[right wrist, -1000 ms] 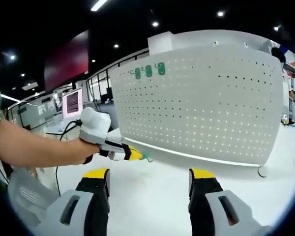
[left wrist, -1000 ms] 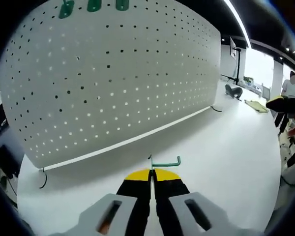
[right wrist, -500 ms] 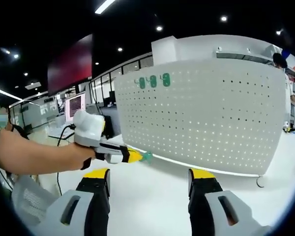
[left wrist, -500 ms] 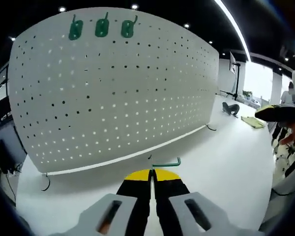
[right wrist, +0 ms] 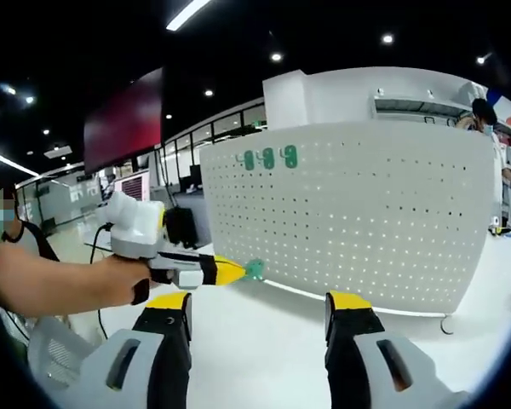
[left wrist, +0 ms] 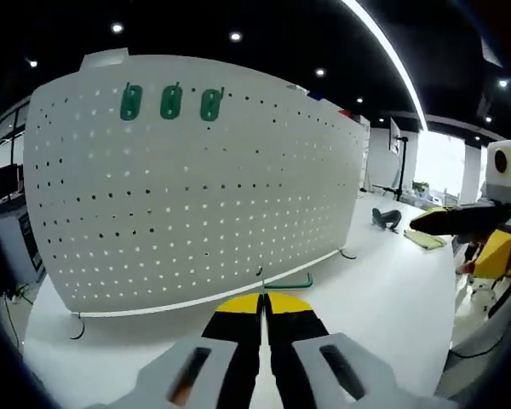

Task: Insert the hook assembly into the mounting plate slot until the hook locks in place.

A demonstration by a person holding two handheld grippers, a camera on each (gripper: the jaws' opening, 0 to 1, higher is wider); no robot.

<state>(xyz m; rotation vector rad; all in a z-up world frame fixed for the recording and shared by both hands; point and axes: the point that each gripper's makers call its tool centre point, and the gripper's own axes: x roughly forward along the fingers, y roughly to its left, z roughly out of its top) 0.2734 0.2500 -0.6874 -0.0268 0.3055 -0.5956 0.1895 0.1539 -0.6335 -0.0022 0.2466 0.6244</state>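
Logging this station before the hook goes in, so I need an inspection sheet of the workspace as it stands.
Surface: white tabletop, bare in front.
Job's things: white perforated mounting plate upright; three green hooks hung near its top; green wire hook in the left gripper.
Clutter: dark object and yellow-green item far off.
Grippers: left shut on the hook; right gripper open, holding nothing.
Cables: black cable at the plate's foot.
Surroundings: ceiling lights, office desks.
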